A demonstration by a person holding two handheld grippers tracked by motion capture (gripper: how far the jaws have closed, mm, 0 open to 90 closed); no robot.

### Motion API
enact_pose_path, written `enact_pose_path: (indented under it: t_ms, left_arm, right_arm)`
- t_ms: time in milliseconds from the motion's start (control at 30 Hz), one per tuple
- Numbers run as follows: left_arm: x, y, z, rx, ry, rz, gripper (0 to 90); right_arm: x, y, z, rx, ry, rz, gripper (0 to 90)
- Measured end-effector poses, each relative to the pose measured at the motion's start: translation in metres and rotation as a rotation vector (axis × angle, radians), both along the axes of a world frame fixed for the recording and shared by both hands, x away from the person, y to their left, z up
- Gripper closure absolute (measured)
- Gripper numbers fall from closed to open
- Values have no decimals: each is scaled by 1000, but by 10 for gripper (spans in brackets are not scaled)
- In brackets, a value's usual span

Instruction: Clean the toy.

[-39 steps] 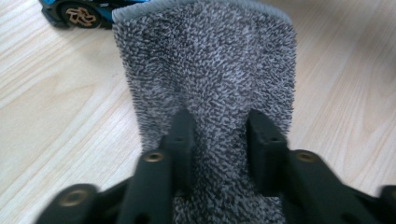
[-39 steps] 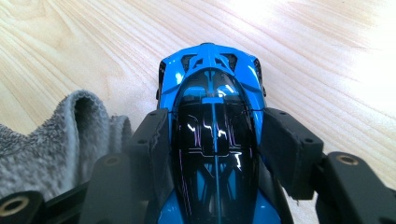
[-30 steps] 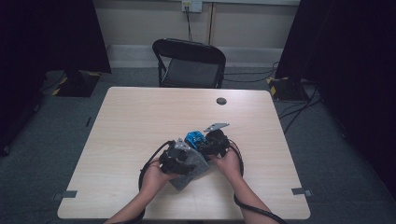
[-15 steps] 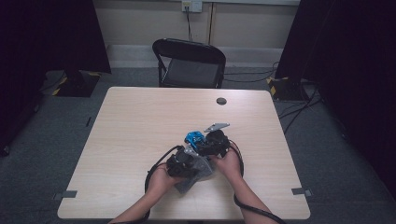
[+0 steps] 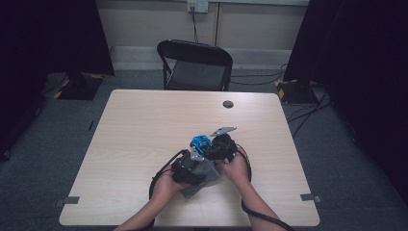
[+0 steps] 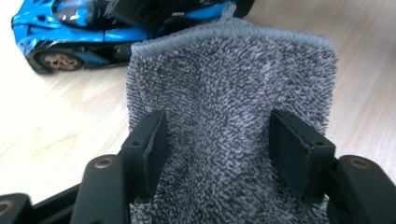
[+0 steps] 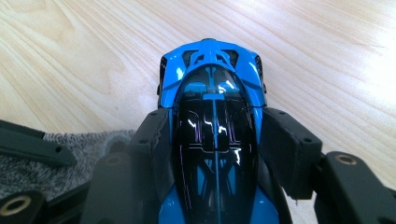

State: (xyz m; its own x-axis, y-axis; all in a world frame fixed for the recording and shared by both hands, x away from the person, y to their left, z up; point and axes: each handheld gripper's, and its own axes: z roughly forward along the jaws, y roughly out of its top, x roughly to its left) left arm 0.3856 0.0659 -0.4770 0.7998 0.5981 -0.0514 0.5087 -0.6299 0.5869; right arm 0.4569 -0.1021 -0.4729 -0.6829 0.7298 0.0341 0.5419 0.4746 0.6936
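Near the table's 6 o'clock edge, the right gripper (image 7: 215,154) clamps the blue toy car (image 7: 212,93). At its 8 o'clock, the left gripper (image 6: 217,144) has just been opening; its jaws straddle the grey cloth (image 6: 229,93) unpressed, likely regripping for wiping.

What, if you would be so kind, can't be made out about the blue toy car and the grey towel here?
- Blue and black toy car: its near end is cut off by the bottom edge of the right gripper view; in the high view it is too small for detail.
- Grey terry towel: its near part is cut off by the bottom edge of the left gripper view; the left gripper covers its sides.
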Motion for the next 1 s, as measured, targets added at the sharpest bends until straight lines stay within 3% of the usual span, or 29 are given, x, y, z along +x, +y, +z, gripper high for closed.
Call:
enact_pose_path:
  t_ms: [133,200,233,333,367,500,733,833,1000]
  left_arm:
    - [0,1,-2,-20,3,-13,498]
    - [-1,1,-2,-30,3,-18,662]
    - [-2,1,-1,-31,6,-32,662]
    - [-1,-6,3,14,19,-49,747]
    - [5,-5,3,4,43,-29,753]
    - [19,1,3,-21,67,23,754]
    - [35,10,4,-12,78,82,752]
    - [44,21,3,-44,102,125,752]
    - [52,27,5,-18,94,150,751]
  right_arm:
    - [0,0,0,-1,-1,1,437]
    - [0,0,0,-1,0,3,437]
    - [0,-1,0,-2,1,3,437]
    - [-1,-1,0,-1,-3,1,438]
    - [-1,-1,0,-1,-3,-1,438]
    - [-2,-2,1,-7,4,3,442]
    - [-2,-2,1,-6,5,4,443]
    - [-2,-3,1,-3,6,6,443]
    - [-2,-3,1,-5,7,10,443]
